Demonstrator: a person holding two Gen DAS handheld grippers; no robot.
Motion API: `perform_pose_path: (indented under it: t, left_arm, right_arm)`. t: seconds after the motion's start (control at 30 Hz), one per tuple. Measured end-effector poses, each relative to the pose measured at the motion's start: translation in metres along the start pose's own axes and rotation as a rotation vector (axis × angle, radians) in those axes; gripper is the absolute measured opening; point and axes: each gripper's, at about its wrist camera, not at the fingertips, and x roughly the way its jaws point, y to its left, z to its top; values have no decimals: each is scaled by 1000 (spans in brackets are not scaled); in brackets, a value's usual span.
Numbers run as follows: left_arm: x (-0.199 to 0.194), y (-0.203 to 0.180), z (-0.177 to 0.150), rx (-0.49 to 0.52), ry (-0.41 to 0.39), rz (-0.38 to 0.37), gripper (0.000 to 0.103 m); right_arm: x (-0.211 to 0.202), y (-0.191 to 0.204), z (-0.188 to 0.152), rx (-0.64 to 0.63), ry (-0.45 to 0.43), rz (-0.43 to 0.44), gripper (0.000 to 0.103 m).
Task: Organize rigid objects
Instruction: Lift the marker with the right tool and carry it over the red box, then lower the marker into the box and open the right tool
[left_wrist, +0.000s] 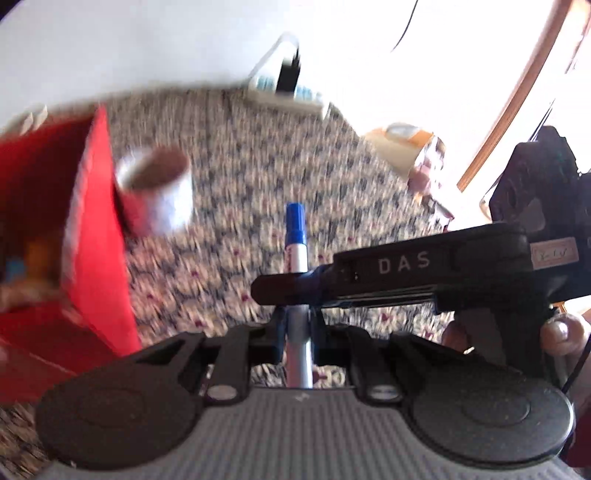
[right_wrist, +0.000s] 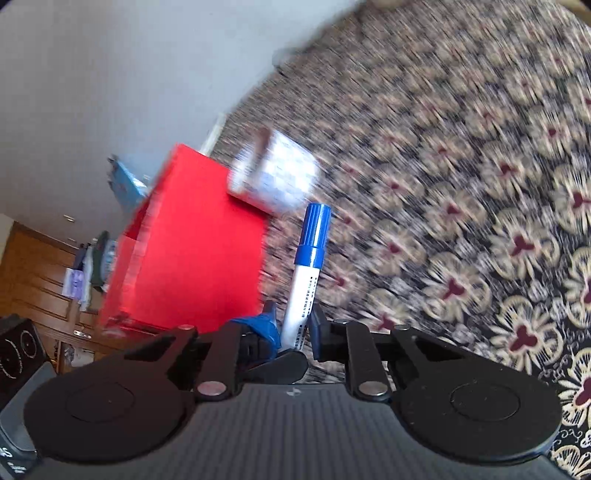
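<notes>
A white marker with a blue cap (left_wrist: 294, 236) is held by both grippers at once. My left gripper (left_wrist: 295, 321) is shut on its lower barrel. My right gripper (right_wrist: 294, 321) is shut on the same marker (right_wrist: 308, 258); in the left wrist view its black finger (left_wrist: 388, 273) crosses the marker from the right. A red open box (left_wrist: 92, 229) stands on the patterned cloth to the left, also in the right wrist view (right_wrist: 192, 243). A white roll with a brown core (left_wrist: 159, 188) lies beside the box and shows in the right wrist view (right_wrist: 275, 173).
A floral patterned cloth (right_wrist: 480, 221) covers the surface. A white power strip with a black plug (left_wrist: 288, 85) lies at the far edge. An orange and white packet (left_wrist: 406, 144) lies at the right. Small items sit inside the box (left_wrist: 26, 258). Both views are motion-blurred.
</notes>
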Motion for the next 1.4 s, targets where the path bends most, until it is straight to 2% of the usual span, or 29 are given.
perform_pose_path:
  t: [0.13,0.27,0.43,0.63,0.87,1.03,1.13,1.4]
  left_arm:
    - [-40,15,17,17,-108,16,9]
    - [-82,42,32,33,-207,49,8]
    - [-112,91,41,31,-239,126,9]
    - [-112,161,41,-25,-168,155,9]
    - [-80,207,27,-49,-21,171,9]
    - [-71,219,20,-66,43,179,9]
    - [-66,227,17,-82,69,177,9]
    - [-65,232,16,-100,79,174,9]
  right_arm:
    - [-9,42,13,-72,-79,55,0]
    - [-3,95,27,-160,-117,120,0]
    - [42,162,39,-300,-127,104,0]
    - [114,200,49,-279,-12,73,0]
    - [181,221,33,-350,117,-91,0]
    - [200,220,27,-379,176,-171,0]
    - [206,218,26,-379,182,-210,6]
    - [212,214,29,-308,215,-243,7]
